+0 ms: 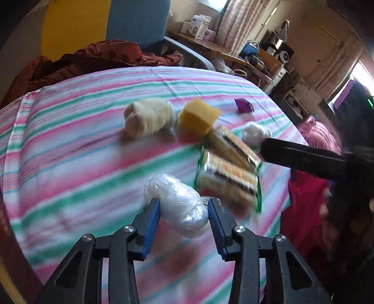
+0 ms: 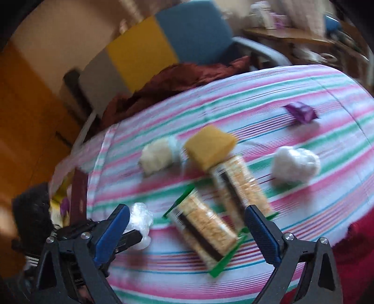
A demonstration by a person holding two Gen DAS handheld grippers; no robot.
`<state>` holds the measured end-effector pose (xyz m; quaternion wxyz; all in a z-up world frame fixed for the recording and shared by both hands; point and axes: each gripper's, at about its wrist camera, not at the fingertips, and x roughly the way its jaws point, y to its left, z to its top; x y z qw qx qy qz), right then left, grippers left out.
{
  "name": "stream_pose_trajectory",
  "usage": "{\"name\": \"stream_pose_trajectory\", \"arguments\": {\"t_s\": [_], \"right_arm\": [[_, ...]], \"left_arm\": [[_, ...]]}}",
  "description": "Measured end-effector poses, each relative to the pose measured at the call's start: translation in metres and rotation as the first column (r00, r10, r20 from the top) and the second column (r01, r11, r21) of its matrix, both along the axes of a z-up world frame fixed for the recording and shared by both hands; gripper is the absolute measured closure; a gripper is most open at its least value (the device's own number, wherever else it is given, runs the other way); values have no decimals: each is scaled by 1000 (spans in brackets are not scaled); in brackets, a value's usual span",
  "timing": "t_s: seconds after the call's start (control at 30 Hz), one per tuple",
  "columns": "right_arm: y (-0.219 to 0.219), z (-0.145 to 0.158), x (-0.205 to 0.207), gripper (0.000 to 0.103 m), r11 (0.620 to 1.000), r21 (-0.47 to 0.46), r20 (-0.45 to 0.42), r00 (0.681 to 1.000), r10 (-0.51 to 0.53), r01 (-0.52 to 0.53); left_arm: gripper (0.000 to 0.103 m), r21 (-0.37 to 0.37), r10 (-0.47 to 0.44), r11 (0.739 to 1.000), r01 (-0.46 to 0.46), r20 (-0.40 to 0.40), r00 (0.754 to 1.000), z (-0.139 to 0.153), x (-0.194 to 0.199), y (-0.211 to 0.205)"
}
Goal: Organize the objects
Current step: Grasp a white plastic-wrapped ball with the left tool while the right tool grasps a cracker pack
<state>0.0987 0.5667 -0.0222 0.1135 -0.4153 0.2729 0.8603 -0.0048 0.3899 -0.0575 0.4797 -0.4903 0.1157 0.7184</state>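
My left gripper (image 1: 184,207) has its blue pads pressed on both sides of a clear plastic-wrapped bundle (image 1: 180,208) near the front of the striped tablecloth (image 1: 70,145). In the right wrist view the same bundle (image 2: 140,218) sits at that gripper's tip. My right gripper (image 2: 185,211) stands wide open over two cracker packets (image 2: 203,231) (image 2: 240,184), with nothing touching its pads. Behind them lie a yellow sponge (image 2: 210,145), a cream fluffy roll (image 2: 159,155), a white cotton wad (image 2: 295,164) and a small purple packet (image 2: 301,112).
A maroon jacket (image 1: 93,58) is heaped at the table's far edge in front of a blue chair (image 1: 138,21). Red fabric (image 1: 303,198) hangs off the right side. A cluttered wooden desk (image 1: 210,46) stands further back.
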Motion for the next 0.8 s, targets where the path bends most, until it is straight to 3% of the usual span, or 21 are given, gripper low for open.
{"name": "stream_pose_trajectory", "arguments": {"t_s": [0.2, 0.43, 0.5, 0.53, 0.6, 0.8], "right_arm": [[-22, -23, -23, 10, 987, 94, 142, 983, 113, -127], [-19, -49, -37, 13, 970, 158, 298, 945, 133, -186], [-17, -57, -38, 31, 967, 163, 336, 932, 135, -198], [-18, -59, -38, 33, 964, 174, 351, 927, 131, -202], [-18, -58, -36, 47, 959, 186, 344, 928, 140, -213], [-17, -57, -31, 48, 963, 166, 339, 929, 148, -214]], "left_arm": [[61, -31, -28, 999, 26, -50, 998, -6, 16, -22], [59, -47, 34, 998, -33, 12, 999, -21, 1, -13], [59, -39, 44, 998, -44, 13, 999, -24, 1, -13], [59, -36, 47, 998, -47, 12, 999, -24, 1, -13], [68, -32, 63, 997, -63, 3, 998, -25, 0, -16], [72, -9, 92, 996, -92, -5, 996, -22, -3, -28]]}}
